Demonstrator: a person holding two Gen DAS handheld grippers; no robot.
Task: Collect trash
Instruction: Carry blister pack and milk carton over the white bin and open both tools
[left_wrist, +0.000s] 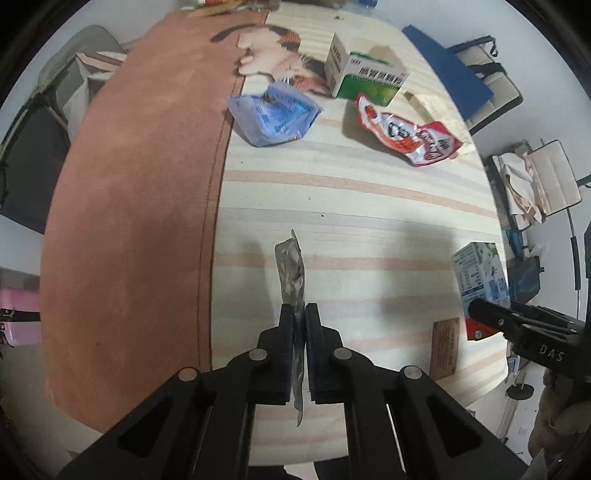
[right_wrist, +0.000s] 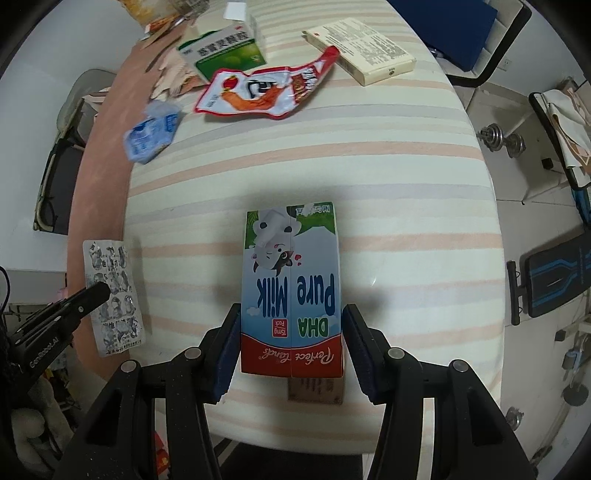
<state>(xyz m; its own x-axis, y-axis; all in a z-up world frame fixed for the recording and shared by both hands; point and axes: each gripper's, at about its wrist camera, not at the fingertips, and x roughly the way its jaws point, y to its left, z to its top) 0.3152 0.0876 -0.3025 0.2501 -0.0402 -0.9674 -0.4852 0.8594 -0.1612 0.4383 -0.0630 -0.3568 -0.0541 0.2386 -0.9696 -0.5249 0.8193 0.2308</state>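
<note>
My left gripper (left_wrist: 300, 310) is shut on an empty silver pill blister pack (left_wrist: 291, 273), held edge-on above the striped table; the pack's flat face shows in the right wrist view (right_wrist: 112, 291). My right gripper (right_wrist: 291, 317) is shut on a blue-and-red milk carton (right_wrist: 291, 288), which also shows at the right edge of the left wrist view (left_wrist: 480, 273). Farther off on the table lie a blue crumpled wrapper (left_wrist: 273, 112), a red-and-white snack bag (left_wrist: 406, 134) and a green-and-white medicine box (left_wrist: 365, 72).
A striped cloth (left_wrist: 351, 206) covers the table beside a pink-brown mat (left_wrist: 140, 206). A small brown card (left_wrist: 445, 349) lies near the front edge. A cream flat box (right_wrist: 362, 55) lies at the far right. Chairs and bags stand around the table.
</note>
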